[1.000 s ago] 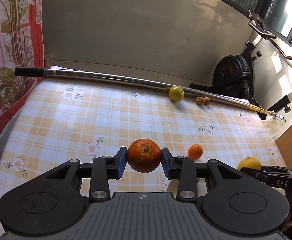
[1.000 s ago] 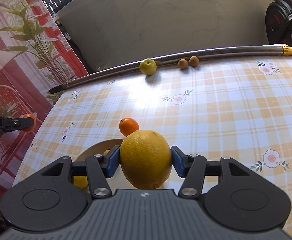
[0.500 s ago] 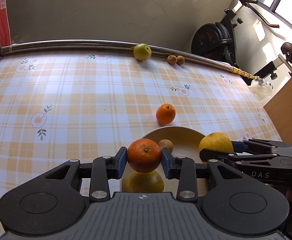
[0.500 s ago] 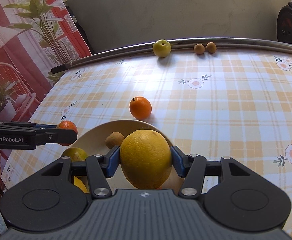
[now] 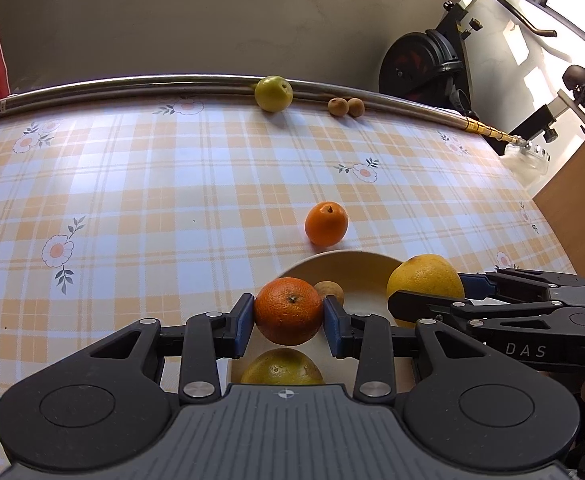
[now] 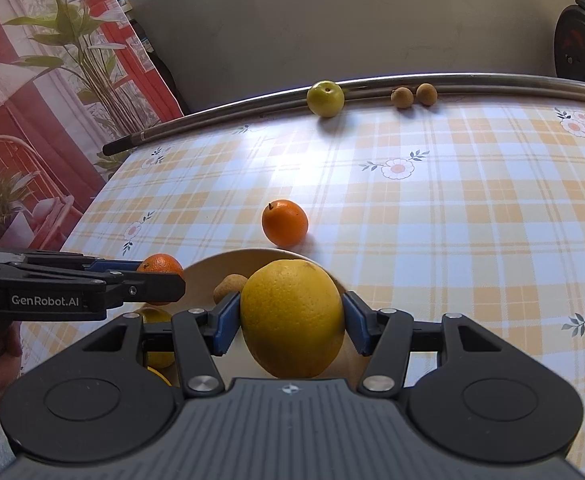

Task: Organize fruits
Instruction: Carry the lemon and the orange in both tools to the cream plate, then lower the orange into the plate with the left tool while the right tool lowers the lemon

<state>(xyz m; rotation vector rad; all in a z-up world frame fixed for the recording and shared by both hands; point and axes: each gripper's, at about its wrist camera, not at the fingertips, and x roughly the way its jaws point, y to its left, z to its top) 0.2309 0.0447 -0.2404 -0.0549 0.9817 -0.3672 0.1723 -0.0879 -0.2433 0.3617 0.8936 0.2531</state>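
My left gripper point(image 5: 288, 320) is clamped on a round, dimpled orange point(image 5: 288, 310), and my right gripper point(image 6: 291, 322) is clamped on a big yellow citrus fruit point(image 6: 292, 318). Both hang over the shallow cream bowl point(image 5: 356, 268), which lies directly below and just ahead of the pads. The orange sits above the bowl's near-left rim, the yellow fruit above its right side, so I judge each release is a short drop straight down. A yellowish fruit point(image 5: 282, 368) already lies under my orange
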